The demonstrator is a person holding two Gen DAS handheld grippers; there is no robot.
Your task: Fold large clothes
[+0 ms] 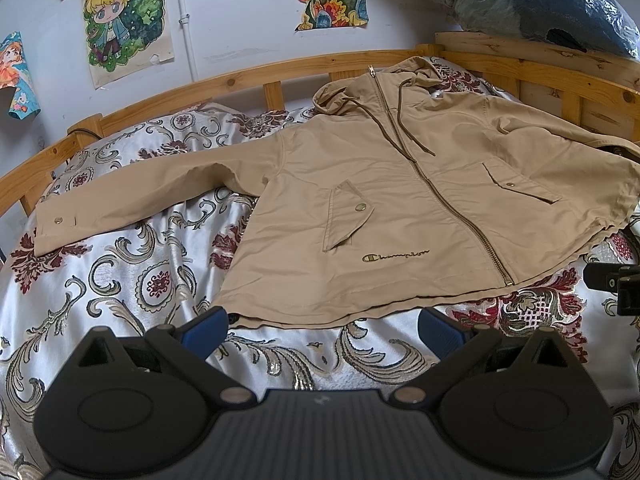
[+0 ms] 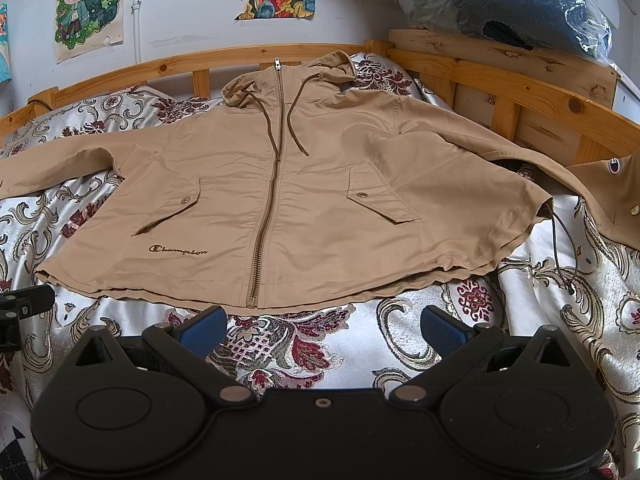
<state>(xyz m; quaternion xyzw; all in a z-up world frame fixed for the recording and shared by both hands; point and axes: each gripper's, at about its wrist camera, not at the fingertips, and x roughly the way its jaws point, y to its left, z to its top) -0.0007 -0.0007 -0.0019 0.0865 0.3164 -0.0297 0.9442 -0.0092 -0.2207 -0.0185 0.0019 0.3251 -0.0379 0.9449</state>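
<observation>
Glossy floral bedspread, wooden rail behind. Left gripper and right gripper hover level, jaws spread. Tan zipped cotton jacket lies flat just ahead, sleeves outstretched.

Tan jacket flat on bed

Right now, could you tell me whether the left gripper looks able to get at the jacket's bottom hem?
Probably yes. The left gripper is open and empty just short of the bottom hem of the jacket, with only bare bedspread between them.
</observation>
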